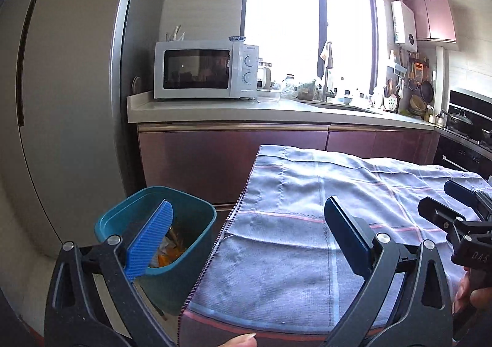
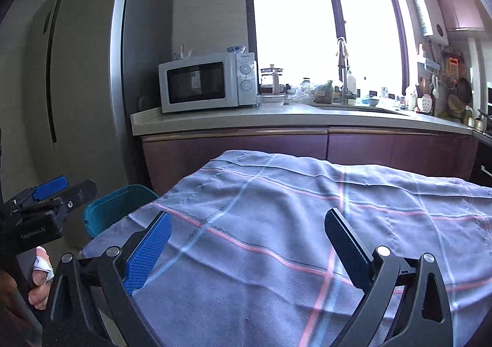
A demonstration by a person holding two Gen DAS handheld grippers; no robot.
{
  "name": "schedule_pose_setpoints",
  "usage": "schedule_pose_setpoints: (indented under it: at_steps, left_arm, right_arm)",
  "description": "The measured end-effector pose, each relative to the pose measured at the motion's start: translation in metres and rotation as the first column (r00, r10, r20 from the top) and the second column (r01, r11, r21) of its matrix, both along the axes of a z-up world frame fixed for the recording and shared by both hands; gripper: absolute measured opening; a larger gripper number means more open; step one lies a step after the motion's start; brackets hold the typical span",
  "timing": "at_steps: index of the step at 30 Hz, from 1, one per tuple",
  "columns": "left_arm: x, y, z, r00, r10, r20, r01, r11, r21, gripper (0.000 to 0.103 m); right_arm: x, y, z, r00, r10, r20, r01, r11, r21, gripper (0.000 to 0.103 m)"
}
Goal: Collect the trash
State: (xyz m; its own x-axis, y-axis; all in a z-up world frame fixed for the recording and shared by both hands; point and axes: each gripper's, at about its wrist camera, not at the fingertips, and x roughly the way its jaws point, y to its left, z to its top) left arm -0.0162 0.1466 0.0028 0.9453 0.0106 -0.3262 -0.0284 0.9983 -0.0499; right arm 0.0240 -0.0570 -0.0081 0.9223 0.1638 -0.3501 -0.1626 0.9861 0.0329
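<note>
A teal trash bin (image 1: pixel 196 242) stands on the floor at the left side of the cloth-covered table (image 1: pixel 307 224). It holds orange and white scraps (image 1: pixel 172 251). My left gripper (image 1: pixel 249 224) is open and empty, its left finger over the bin's mouth and its right finger over the cloth. My right gripper (image 2: pixel 246 236) is open and empty above the cloth (image 2: pixel 276 224). The bin (image 2: pixel 113 208) shows partly at the left in the right wrist view. Each gripper shows at the edge of the other's view: the right gripper (image 1: pixel 446 202), the left gripper (image 2: pixel 61 190).
A grey fridge (image 1: pixel 61 101) stands at the left. A counter (image 1: pixel 246 110) behind the table carries a white microwave (image 1: pixel 206 70), a sink and kitchenware. A stove (image 1: pixel 470 128) is at the far right.
</note>
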Motion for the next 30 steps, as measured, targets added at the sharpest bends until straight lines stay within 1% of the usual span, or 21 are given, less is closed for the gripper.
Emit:
schedule_pose_setpoints:
  at_steps: [3,9,19,30]
  left_arm:
    - [-0.007,-0.013,0.001,1.000,-0.017,0.013,0.016,1.000,0.020,0.097]
    - [-0.012,-0.023,0.001,0.999,-0.024,0.026,0.023,0.999,0.029,0.097]
    - [-0.017,-0.027,0.002,1.000,-0.005,0.020,0.004,0.999,0.035,0.097]
    - [-0.026,-0.029,0.007,0.999,0.004,0.040,-0.005,0.999,0.039,0.097]
  right_arm:
    - [-0.012,-0.011,-0.001,0.999,-0.039,0.021,0.038,0.999,0.009,0.096]
    - [-0.025,-0.021,-0.004,0.996,-0.086,0.038,0.085,0.996,0.013,0.096]
    - [-0.035,-0.026,-0.002,0.994,-0.098,0.052,0.097,0.995,0.009,0.096]
    - [-0.043,-0.034,0.003,0.992,-0.109,0.070,0.108,0.994,0.023,0.096]
